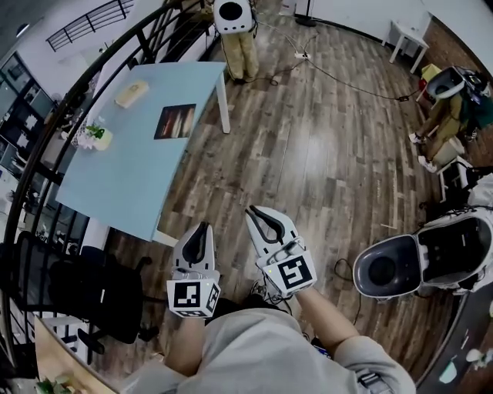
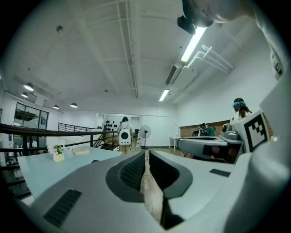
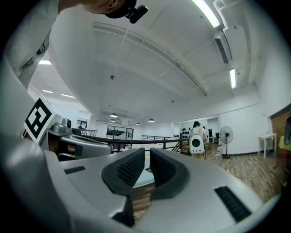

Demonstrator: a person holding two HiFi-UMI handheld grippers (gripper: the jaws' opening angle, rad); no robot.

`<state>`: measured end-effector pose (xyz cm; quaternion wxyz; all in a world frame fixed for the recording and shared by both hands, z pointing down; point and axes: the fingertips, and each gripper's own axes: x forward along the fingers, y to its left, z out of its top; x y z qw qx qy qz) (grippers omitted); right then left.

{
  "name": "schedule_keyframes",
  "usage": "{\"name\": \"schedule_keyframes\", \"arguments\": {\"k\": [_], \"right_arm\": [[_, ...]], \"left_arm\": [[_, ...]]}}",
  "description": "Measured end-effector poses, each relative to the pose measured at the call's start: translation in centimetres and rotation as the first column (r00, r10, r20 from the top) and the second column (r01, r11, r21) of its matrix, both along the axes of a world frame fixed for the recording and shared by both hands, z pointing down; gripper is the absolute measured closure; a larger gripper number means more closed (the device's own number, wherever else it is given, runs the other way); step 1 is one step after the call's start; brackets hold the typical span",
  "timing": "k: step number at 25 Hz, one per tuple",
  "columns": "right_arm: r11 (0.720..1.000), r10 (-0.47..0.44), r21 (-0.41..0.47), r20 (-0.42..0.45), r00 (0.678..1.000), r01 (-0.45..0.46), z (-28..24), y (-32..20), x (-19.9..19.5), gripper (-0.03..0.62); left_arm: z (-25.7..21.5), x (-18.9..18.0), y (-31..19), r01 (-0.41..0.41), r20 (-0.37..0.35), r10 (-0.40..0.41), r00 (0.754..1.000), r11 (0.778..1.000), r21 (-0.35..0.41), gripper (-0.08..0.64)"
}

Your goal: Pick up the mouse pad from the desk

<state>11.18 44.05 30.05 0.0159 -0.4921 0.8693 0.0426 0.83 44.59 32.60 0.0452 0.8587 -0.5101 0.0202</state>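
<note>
Both grippers hang over the wooden floor [image 1: 308,146], well short of the desk [image 1: 127,181]. The left gripper [image 1: 202,227] is empty, with its jaws only a crack apart, and in its own view you can see floor through the slit. The right gripper [image 1: 256,212] is the same: loose, a narrow gap, nothing held.

The mouse pad [image 1: 175,121] lies flat on the light blue desk near the far edge, well away from both grippers. It's dark with some kind of picture on it that I can't make out. There's also a cream thing [image 1: 131,94] that's too small to identify, and a little potted plant [image 1: 96,138]. The person with the white backpack [image 1: 235,19] is cut off at the top edge, and the black chair [image 1: 88,296] is mostly in shadow.
</note>
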Motion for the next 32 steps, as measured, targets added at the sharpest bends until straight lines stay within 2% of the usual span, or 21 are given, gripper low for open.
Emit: {"name": "schedule_keyframes", "arguments": {"k": [14,19,23,32], "right_arm": [[0.997,-0.07,-0.021,-0.02,0.997,0.07,1.7,-5.4,-0.7,0.549],[0.997,-0.064,-0.035,-0.046,0.997,0.062,2.3,-9.6,-1.2,0.549],[0.999,-0.038,-0.04,-0.028,0.999,0.036,2.4,-14.3,-1.8,0.551],[0.996,-0.023,-0.082,-0.05,0.998,0.019,2.5,-23.3,-5.6,0.551]], "left_arm": [[2.3,0.1,-5.5,0.02,0.018,-0.02,1.0,0.999,-0.048,0.518],[2.3,-0.8,-10.2,0.017,0.016,-0.016,1.0,0.999,-0.038,0.518],[2.1,-2.0,-14.7,0.01,0.014,-0.01,1.0,0.999,-0.031,0.518],[2.4,-5.6,-24.7,-0.026,0.011,0.026,1.0,0.999,-0.048,0.518]]}}
